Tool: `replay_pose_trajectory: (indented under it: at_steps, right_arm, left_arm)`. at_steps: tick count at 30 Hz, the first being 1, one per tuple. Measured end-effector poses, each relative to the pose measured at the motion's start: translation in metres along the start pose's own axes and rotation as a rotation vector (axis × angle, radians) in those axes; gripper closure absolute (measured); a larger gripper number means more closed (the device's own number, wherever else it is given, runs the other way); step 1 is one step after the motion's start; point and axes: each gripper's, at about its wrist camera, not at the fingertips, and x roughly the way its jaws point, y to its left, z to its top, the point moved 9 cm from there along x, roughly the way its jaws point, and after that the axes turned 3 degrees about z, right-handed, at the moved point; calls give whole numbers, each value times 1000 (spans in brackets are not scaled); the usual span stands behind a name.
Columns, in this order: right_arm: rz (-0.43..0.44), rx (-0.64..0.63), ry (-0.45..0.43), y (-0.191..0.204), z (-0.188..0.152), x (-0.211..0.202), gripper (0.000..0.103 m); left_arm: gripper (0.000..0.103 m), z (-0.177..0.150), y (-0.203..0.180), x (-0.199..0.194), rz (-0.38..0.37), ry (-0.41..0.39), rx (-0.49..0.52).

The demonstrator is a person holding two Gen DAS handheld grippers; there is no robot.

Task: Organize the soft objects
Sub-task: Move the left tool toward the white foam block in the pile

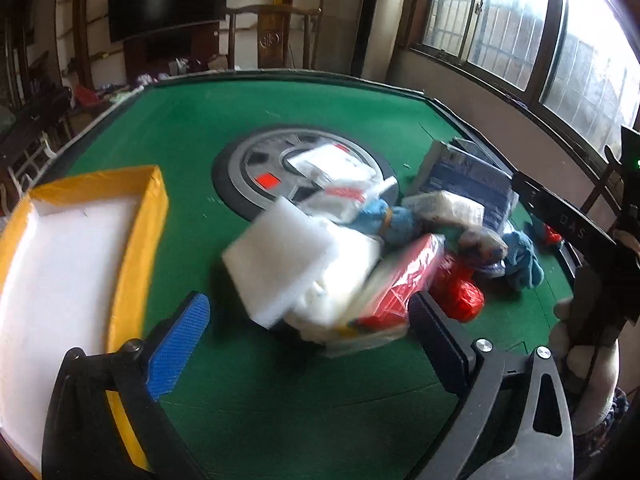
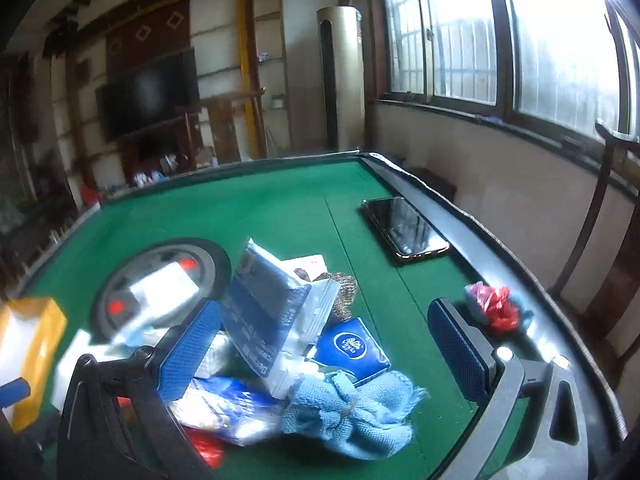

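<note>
A pile of soft things lies on the green table (image 1: 280, 112). In the left wrist view my left gripper (image 1: 308, 316) is open just short of a white foam block (image 1: 280, 256) and a red wrapped pack (image 1: 400, 280) at the pile's near end. A yellow-rimmed box (image 1: 72, 248) with a white inside sits at the left. In the right wrist view my right gripper (image 2: 324, 332) is open above a light blue cloth (image 2: 352, 412), a blue tissue pack (image 2: 352, 348) and a blue-and-white bag (image 2: 264, 304).
A black phone (image 2: 404, 228) lies near the table's right rim. A red plastic scrap (image 2: 496, 304) lies by the right edge. A round grey hub (image 1: 272, 160) sits at the table's centre. A wooden chair (image 1: 276, 36) stands behind the table.
</note>
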Motion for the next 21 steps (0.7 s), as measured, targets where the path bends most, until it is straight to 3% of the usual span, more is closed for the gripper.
replay_pose_trajectory:
  at_steps: [6,13,18,21]
  right_arm:
    - [36,25,17,0,-1,1,1]
    - [42,-3,44,12,-4,8,1]
    - [40,-20,53,16,-6,10,1]
    - [35,-23,61,17,-8,12,1]
  left_arm:
    - [3,18,18,15,81,1,49]
    - [3,25,19,45,31,48,34]
    - [4,11,-7,57,0,100,105]
    - [35,11,-16,47,-50,66,98]
